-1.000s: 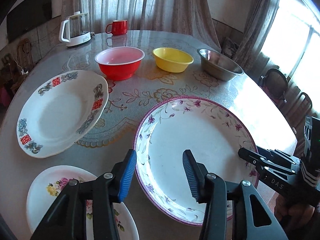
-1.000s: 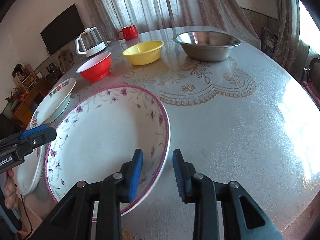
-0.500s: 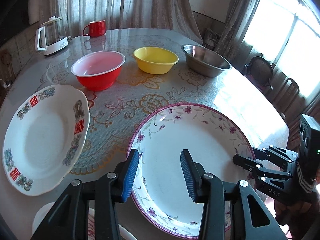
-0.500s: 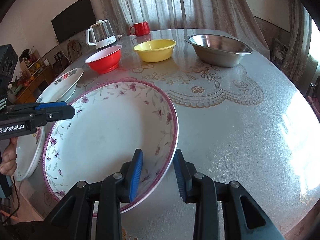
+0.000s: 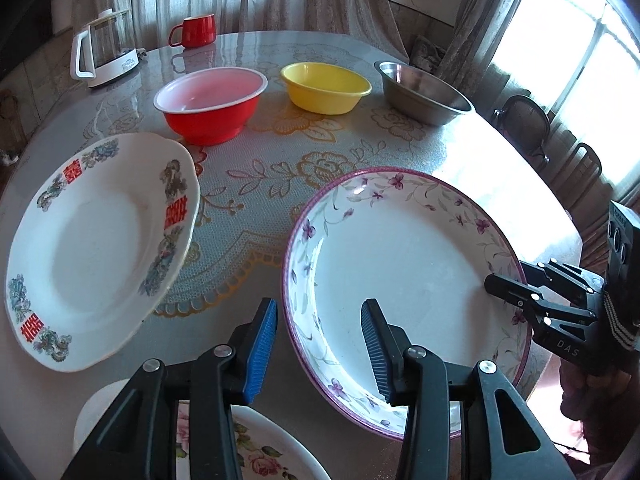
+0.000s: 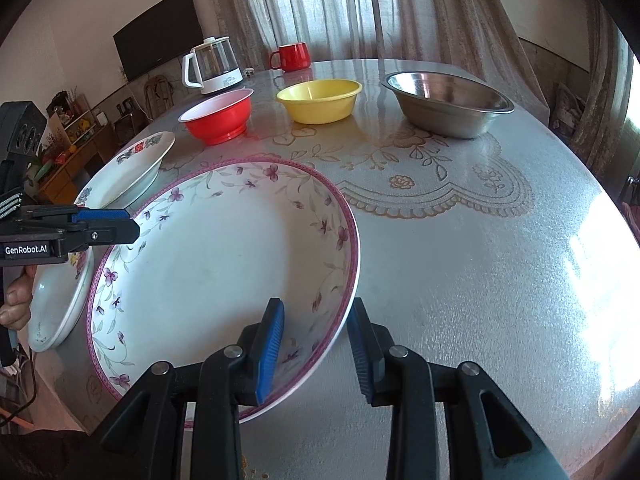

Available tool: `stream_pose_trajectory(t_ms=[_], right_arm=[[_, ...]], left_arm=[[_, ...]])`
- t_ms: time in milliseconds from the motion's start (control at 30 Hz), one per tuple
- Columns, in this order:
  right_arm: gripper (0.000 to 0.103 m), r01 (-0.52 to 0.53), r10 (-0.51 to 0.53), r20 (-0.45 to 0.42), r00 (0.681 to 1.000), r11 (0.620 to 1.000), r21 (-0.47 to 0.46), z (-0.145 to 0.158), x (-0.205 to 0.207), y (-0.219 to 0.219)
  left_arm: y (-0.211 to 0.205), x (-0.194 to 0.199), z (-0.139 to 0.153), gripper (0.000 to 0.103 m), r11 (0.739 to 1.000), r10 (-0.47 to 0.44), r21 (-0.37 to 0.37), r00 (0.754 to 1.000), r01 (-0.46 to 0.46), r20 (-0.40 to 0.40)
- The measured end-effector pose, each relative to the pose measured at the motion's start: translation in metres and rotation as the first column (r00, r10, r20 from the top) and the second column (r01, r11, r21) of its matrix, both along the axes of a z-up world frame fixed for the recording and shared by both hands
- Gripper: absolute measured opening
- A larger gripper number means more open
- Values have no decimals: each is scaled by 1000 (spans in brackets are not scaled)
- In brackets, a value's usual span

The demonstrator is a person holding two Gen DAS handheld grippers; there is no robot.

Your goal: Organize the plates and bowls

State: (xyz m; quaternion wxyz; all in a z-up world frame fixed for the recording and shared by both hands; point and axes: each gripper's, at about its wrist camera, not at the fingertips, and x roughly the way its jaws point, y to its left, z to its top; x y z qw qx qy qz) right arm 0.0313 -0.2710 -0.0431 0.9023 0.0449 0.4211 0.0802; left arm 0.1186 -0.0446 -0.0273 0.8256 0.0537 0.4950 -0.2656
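A large white plate with purple flowers [image 5: 400, 280] [image 6: 208, 280] sits at the near side of the table. My right gripper [image 6: 317, 304] is shut on its right rim, which looks lifted off the table there; from the left wrist it shows at the plate's far side [image 5: 492, 282]. My left gripper [image 5: 320, 306] [image 6: 134, 224] straddles the opposite rim, open, with a thin gap beside the outer pad. A white plate with red characters [image 5: 92, 248] lies to the left. A rose-patterned plate [image 5: 272, 456] lies under my left gripper. Behind stand a red bowl [image 5: 208, 120], a yellow bowl [image 5: 324, 88] and a steel bowl [image 5: 424, 96].
A glass kettle [image 5: 104, 52] and a red mug [image 5: 196, 32] stand at the far edge of the round table [image 6: 480, 260]. Chairs [image 5: 520, 120] stand beyond the table on the window side. A hand [image 6: 16, 304] holds the left gripper's handle.
The left gripper turned and its jaws narrowed a little; the flowered plate's rim shifted from behind the outer finger into the gap. The right gripper rolled slightly with the plate still in it.
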Motion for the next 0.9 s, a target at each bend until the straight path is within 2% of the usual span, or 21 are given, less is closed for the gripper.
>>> stream_pose_trajectory(t_ms=[100,233,367,467,600,667,900], right_arm=[[33,-3,3,3,1000,1000,-1,0,0,1],[27,-2,2,3,1000,1000,-2,0,0,0],[25,-3,4,-6,1000,1000,13,1,5,-3],[25,3,-3,-12,1000,1000,26,1,8,-4],[22,-1,1,-2,1000,999,32,4,13,-3],[21,-10,10,15,1000,1000,15,7,17,1],[21,31,-31,-19,999,998,46,4,52,-7]], left_arm=[[-8,-7,-3,48,999,-6,38,1000,5,30],[-6,0,-2,49,998,56,4,998,-56,0],[-13,-2,-3,49,997,68,39,997,-70,41],[-10,3,-2,49,996,87,12,996,-87,26],[-8,12,3,49,991,130,9,989,-131,64],[-7,20,4,49,989,148,-4,987,-148,58],[-12,45,4,49,980,197,-5,979,-197,52]])
